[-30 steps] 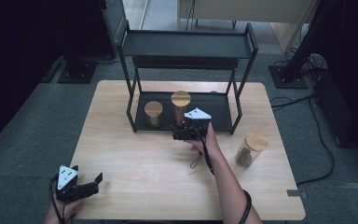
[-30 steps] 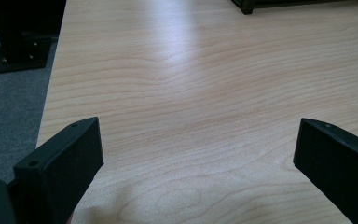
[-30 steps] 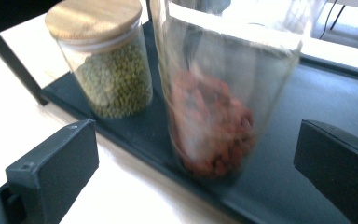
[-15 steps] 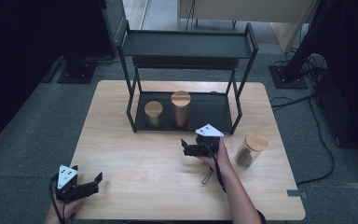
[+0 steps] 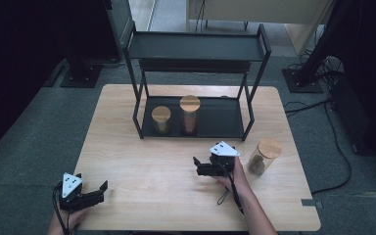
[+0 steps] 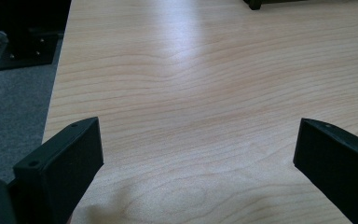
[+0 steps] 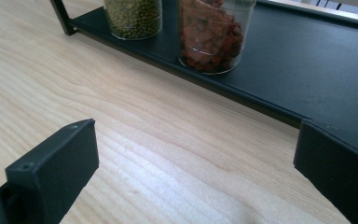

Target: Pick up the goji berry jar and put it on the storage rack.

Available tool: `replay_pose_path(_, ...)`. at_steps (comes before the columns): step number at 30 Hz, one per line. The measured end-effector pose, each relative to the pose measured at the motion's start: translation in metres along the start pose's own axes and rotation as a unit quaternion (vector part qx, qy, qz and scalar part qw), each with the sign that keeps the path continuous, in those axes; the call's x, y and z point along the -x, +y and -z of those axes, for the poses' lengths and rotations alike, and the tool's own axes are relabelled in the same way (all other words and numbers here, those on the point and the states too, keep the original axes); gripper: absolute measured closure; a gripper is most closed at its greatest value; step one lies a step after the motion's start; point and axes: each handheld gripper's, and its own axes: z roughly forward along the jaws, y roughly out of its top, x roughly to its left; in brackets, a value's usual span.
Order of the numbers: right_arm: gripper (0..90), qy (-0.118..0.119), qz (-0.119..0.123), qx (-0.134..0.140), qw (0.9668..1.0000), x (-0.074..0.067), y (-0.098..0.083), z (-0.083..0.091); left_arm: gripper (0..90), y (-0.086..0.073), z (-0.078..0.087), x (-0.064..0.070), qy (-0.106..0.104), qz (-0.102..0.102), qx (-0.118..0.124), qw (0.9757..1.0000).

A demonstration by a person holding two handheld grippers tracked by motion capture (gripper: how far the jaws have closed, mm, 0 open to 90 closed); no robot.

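Wooden table [image 5: 142,161]: right gripper [image 5: 199,167] released, empty; lidded jar [image 5: 260,156] just beside it, apart.

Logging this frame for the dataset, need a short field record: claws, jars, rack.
left claw: open, empty, near table's front left corner
right claw: open, empty, on table in front of rack
rack: black, two shelves, at table's back
short jar: green contents, lower shelf
tall jar: red contents, lower shelf, beside short jar
third jar: on table, right of right claw
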Motion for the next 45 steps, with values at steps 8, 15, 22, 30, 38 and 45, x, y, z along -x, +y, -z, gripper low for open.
replay_pose_path(8, 0.0, -0.004, 0.006, 0.005, 1.0, -0.005, -0.002, 0.013, 1.5, 0.0, 0.0, 0.0, -0.002, -0.001, 0.001, 1.0)
replay_pose_path(15, 0.0, -0.006, 0.016, 0.001, 0.9999, -0.007, -0.009, 0.022, 1.5, 0.0, 0.001, 0.0, -0.003, -0.001, 0.002, 1.0)
replay_pose_path(22, 0.0, 0.005, 0.009, 0.0, 0.9999, -0.008, -0.017, 0.033, 1.5, 0.0, 0.001, 0.0, -0.002, -0.001, 0.002, 1.0)
replay_pose_path(30, 0.0, -0.002, 0.013, -0.005, 0.9999, -0.002, -0.029, 0.039, 1.5, 0.0, 0.001, 0.0, -0.002, -0.002, 0.002, 1.0)
replay_pose_path(38, 0.0, -0.003, 0.016, 0.0, 0.9999, 0.004, -0.036, 0.049, 1.5, 0.0, 0.001, 0.001, -0.001, -0.002, 0.001, 1.0)
replay_pose_path(45, 0.0, -0.005, 0.015, -0.003, 0.9999, 0.008, -0.043, 0.056, 1.5, 0.0, 0.001, 0.001, -0.001, -0.002, 0.001, 1.0)
